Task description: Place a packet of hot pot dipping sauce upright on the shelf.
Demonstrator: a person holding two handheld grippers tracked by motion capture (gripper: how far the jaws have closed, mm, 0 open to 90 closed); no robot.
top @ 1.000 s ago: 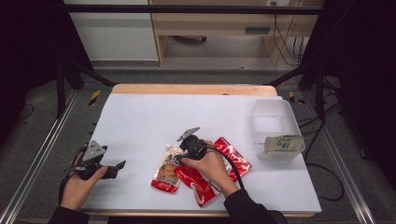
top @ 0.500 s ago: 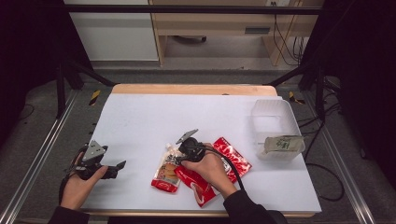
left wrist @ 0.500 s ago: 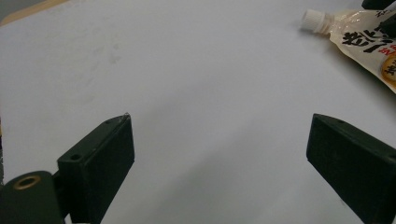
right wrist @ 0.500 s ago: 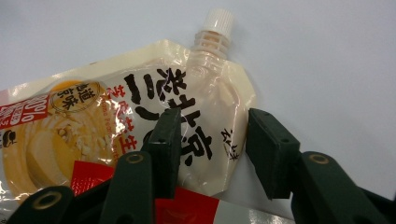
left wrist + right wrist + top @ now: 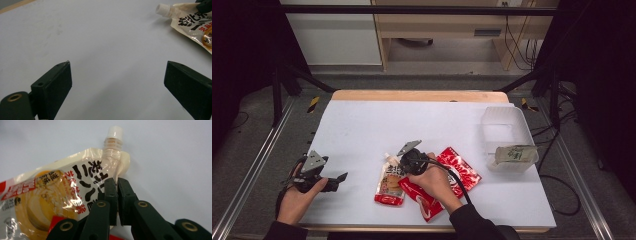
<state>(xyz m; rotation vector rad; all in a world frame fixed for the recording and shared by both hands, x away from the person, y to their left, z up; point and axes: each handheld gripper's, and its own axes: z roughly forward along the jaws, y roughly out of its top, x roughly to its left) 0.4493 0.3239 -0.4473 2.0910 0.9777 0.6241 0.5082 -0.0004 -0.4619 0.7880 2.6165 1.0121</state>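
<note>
A cream and red spouted pouch [image 5: 390, 182] with a white cap lies near the table's front edge, partly over two red packets [image 5: 458, 171]. My right gripper [image 5: 398, 167] is shut on the pouch's top edge. In the right gripper view the jaws [image 5: 117, 188] pinch the film just below the spout [image 5: 114, 135], and the pouch [image 5: 62, 192] stretches off to the left. At the front left my left gripper [image 5: 341, 177] stands open over bare table. In its own view the left gripper [image 5: 117, 75] holds nothing, and the pouch [image 5: 192, 25] lies far off at the top right.
A clear plastic bin [image 5: 504, 127] stands at the right side of the white table [image 5: 412, 125], with a greenish packet [image 5: 514, 153] at its near end. Dark frame rails run along both sides of the table.
My right hand has shifted slightly left and nearer with the pouch's top in its jaws. The left gripper has stayed put.
</note>
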